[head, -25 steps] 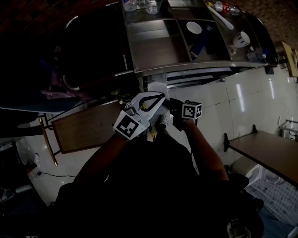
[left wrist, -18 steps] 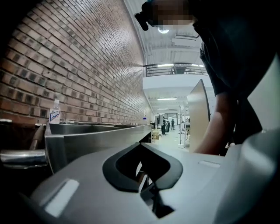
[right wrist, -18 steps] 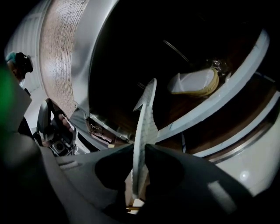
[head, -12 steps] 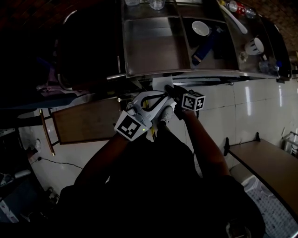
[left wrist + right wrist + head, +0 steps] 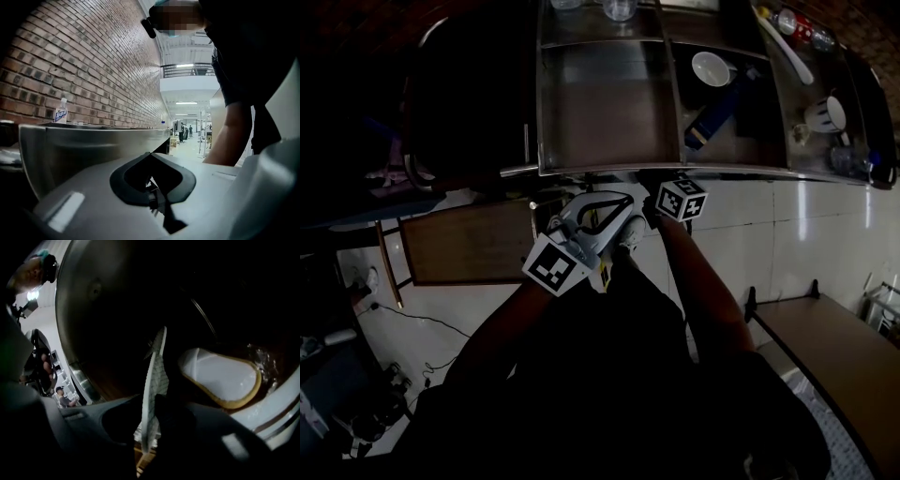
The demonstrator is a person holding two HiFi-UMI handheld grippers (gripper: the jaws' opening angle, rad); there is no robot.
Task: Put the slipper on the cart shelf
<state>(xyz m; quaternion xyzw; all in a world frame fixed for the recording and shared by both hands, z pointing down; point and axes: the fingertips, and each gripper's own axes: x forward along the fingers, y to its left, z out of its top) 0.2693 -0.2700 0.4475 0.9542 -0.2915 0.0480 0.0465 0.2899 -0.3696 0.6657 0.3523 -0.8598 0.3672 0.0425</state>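
In the right gripper view, my right gripper [image 5: 151, 404] is shut on a white slipper [image 5: 157, 371], held edge-on with its treaded sole showing. It reaches into a dark lower shelf of the cart, where a second slipper [image 5: 220, 380] with a white insole and tan rim lies flat to the right. In the head view, the right gripper's marker cube [image 5: 680, 199] sits just below the cart's steel top rim [image 5: 600, 171], and its jaws are hidden under that rim. My left gripper [image 5: 623, 202] hangs beside it, shut and empty.
The cart's top tray holds a white bowl [image 5: 711, 67], a blue item [image 5: 708, 117], a cup [image 5: 834, 112] and glasses [image 5: 619, 7]. A wooden board [image 5: 459, 253] stands to the left, a bench [image 5: 825, 347] at lower right. A water bottle [image 5: 60, 112] stands by the brick wall.
Both grippers have come closer to the cart's front edge. The right gripper's cube now sits right under the rim. The cart fills more of the head view.
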